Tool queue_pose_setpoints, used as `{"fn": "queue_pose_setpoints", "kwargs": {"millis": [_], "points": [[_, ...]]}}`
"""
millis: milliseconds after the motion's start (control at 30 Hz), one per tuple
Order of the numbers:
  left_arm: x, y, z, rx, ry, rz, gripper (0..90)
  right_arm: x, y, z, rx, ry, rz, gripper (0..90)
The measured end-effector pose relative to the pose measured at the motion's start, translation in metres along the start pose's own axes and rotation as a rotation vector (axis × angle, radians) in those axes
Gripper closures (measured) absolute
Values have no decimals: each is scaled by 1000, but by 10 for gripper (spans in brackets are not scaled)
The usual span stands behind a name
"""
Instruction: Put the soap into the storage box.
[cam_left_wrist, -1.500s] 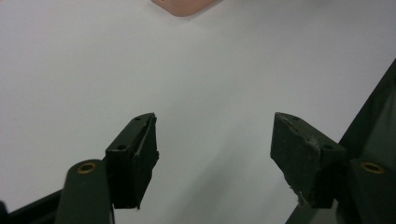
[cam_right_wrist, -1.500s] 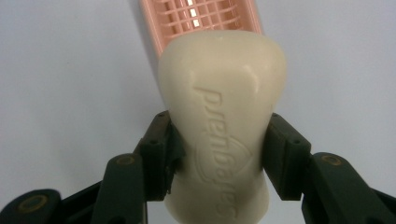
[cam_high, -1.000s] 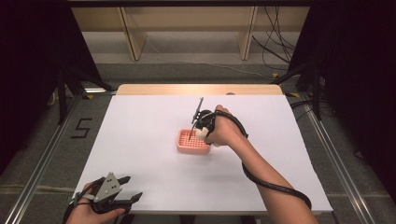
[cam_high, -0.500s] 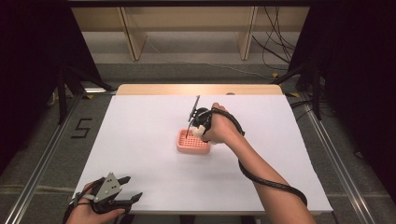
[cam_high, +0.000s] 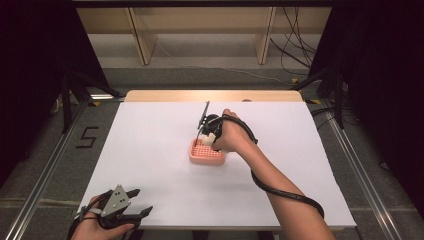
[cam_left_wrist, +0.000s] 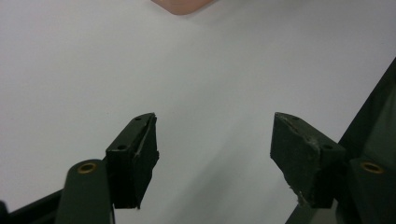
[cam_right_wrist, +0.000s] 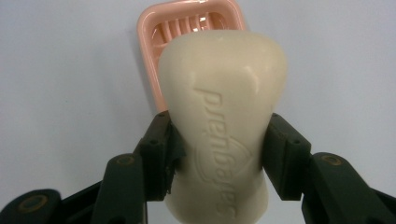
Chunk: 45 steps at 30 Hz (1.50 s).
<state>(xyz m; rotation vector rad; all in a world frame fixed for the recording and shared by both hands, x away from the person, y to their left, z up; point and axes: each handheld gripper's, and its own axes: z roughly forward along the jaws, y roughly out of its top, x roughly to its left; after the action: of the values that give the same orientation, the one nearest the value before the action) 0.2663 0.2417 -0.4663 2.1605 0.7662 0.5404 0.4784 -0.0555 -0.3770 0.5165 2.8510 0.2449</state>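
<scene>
Right tool (cam_right_wrist: 217, 140) pinching cream soap bar (cam_right_wrist: 223, 93) above pink soap dish (cam_high: 207, 153), left tool (cam_left_wrist: 212, 154) spread, well apart

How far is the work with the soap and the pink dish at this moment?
Done: the right gripper has the cream soap bar clamped between its jaws and holds it above the pink soap dish. In hand: bringing the bar over the dish, whose slotted floor looks bare. Left: probably lowering the bar into the dish and letting go. The left gripper is open and idle near the table's front edge.
</scene>
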Motion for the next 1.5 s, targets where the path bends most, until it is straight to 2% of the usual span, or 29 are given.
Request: {"fn": "queue_pose_setpoints", "kwargs": {"millis": [33, 67, 433, 467, 500, 533, 633, 733, 800, 933, 967, 1000, 1133, 1167, 1267, 1300, 1433, 1500], "points": [[-1, 0, 1, -9, -5, -12, 315, -1, 1, 0, 2, 1, -10, 507], [0, 0, 0, 0, -12, -5, 315, 0, 1, 0, 2, -3, -16, 506], [1, 0, 0, 2, 1, 3, 315, 0, 7, 7, -2, 14, -22, 506], [0, 0, 0, -2, 2, -15, 315, 1, 7, 7, -2, 12, -12, 506], [0, -1, 1, -7, 0, -15, 315, 1, 8, 7, -2, 11, -14, 507], [-1, -1, 0, -4, -3, -20, 315, 0, 9, 7, -3, 10, -29, 506], [0, 0, 1, -3, 11, -7, 315, 1, 11, 8, -10, 9, -23, 506], [0, 0, 1, -3, 10, -9, 315, 0, 13, 8, -12, 10, -43, 506], [0, 0, 0, -2, 11, -2, 315, 2, 14, 8, -13, 6, -28, 506], [0, 0, 1, -3, 10, -6, 315, 1, 15, 10, -30, 5, -32, 507], [0, 0, 0, -3, 10, 0, 315, 2, 15, 10, -32, 7, -15, 507], [1, 0, 0, 0, 9, 7, 315, 2, 16, 11, -27, 3, -31, 506], [0, 0, 0, 0, 0, -1, 315, 3, 17, 15, -21, 15, -33, 506], [0, 0, 0, 1, 0, 0, 315, 4, 16, 16, -23, 14, -18, 506], [0, 0, 0, 1, -5, 3, 315, 4, 17, 16, -21, 15, -27, 506], [-1, 0, 0, -8, -11, -9, 315, 3, 18, 16, -21, 13, -31, 506], [-1, 0, 0, -3, -15, -6, 315, 4, 19, 18, -30, 12, -14, 506], [0, 0, 0, -3, -6, 0, 315, 3, 19, 19, -29, 11, -27, 506]]}}
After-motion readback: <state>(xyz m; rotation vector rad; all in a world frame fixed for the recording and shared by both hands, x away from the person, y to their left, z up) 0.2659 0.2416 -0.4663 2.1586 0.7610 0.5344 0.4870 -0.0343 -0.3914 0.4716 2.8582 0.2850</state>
